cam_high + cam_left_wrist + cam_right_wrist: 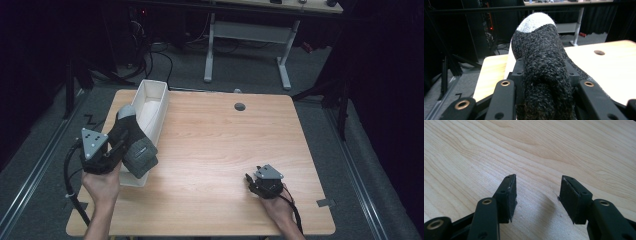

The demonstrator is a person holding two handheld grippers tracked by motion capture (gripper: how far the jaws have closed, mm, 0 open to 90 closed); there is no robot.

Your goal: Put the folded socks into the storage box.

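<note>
The left tool (119, 146) is clamped on a dark grey knitted sock (131, 140), its black jaws pressing in on the fabric from both sides. In the left gripper view the sock (541, 65) bulges up thick between the jaws at the centre of the frame, rolled or bunched, with a pale grey toe cap at its far end near the top of the frame. In the high view the tool sits at the left of the frame, with a grey three-cornered plate (93, 141) on top and a black cable trailing down toward the lower left corner. The person's left hand (102, 182) grips it from below. The sock hangs over the near end of a long white box (156, 107), which lies open-topped along the left edge of the table (220, 145) and runs toward the upper left of the frame. Whether the sock touches the box rim I cannot tell.

The right tool (537, 195) has its jaws standing apart with nothing between them, the pads just above bare wood in the right gripper view. In the high view it (251, 183) is low in the lower right of the frame, held by the right hand (275, 207), well apart from the sock and the box. A small round dark hole (240, 106) shows in the table near its far edge, upper centre of the frame.
</note>
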